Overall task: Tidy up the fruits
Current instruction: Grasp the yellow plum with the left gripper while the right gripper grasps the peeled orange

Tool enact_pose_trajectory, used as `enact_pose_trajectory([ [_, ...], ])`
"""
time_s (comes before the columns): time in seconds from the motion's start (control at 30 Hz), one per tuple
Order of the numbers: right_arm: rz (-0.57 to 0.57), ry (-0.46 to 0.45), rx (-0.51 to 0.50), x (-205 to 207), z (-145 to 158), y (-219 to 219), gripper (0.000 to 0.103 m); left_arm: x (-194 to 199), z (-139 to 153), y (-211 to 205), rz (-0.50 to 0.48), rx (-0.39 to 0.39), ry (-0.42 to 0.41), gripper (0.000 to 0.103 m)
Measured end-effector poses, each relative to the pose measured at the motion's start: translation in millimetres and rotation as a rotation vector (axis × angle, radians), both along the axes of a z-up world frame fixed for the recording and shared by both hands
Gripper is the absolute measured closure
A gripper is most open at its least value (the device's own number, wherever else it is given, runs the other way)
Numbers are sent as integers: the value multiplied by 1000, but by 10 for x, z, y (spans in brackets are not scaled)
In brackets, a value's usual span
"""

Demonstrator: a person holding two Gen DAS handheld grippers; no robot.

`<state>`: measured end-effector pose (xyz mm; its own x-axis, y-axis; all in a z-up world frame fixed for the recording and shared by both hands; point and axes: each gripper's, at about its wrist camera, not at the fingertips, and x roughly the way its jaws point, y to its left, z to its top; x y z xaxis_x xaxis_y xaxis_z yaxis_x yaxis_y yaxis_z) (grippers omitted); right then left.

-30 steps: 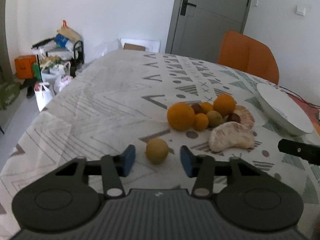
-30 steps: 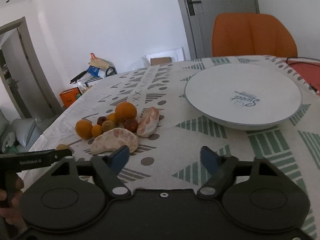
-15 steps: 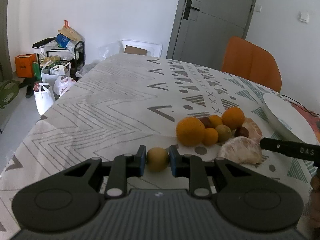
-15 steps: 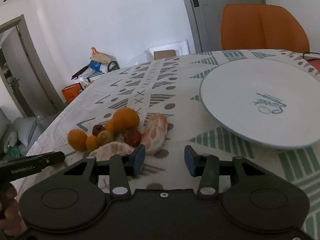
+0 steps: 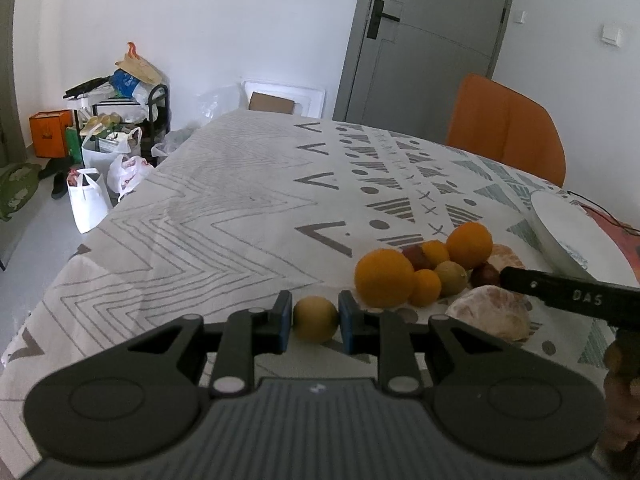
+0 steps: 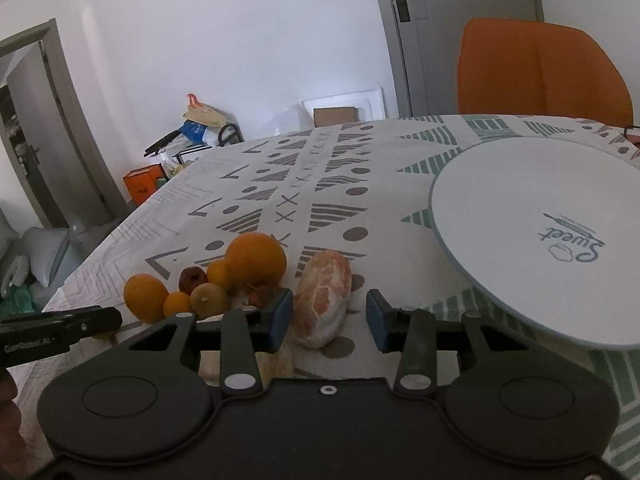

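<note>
My left gripper [image 5: 314,322] is shut on a small yellow-brown round fruit [image 5: 315,319], held low over the patterned tablecloth. Just right of it lies a fruit pile [image 5: 430,270]: two oranges, small tangerines, a greenish fruit, dark red fruits and peeled citrus pieces [image 5: 490,312]. My right gripper [image 6: 328,318] is open, its jaws on either side of a peeled citrus piece [image 6: 325,302] without touching it. The pile also shows in the right wrist view [image 6: 224,280]. A white plate [image 6: 540,236] lies to the right.
An orange chair [image 6: 540,68] stands behind the far edge of the table. The tablecloth [image 5: 240,208] stretches bare to the left and far side. Bags and a loaded rack [image 5: 108,128] sit on the floor at the left. A grey door [image 5: 424,36] is behind.
My left gripper closed on the small yellow-brown fruit and lifted slightly. My right gripper moved forward and left to the peeled citrus piece and narrowed its jaws around it.
</note>
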<state>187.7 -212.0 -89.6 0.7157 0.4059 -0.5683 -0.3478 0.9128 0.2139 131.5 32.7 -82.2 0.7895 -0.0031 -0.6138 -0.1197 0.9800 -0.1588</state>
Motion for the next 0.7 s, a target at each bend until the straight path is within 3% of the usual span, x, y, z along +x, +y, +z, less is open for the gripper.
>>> enact_pose_trajectory([
  [0.23,45,-41,-91,0,-6,176,62,-63,66,-74,-7,-2,-13,82],
  [0.33,35,-56,-122,-30,-5,200,71,-86,99,-112,-19,6,-19,87],
  [0.5,17,-32,-51,-151,8,63,74,-89,106,-150,-25,30,-22,88],
  [0.7,-7,-22,-9,-311,3,-117,74,-102,61,-197,-29,43,-15,77],
])
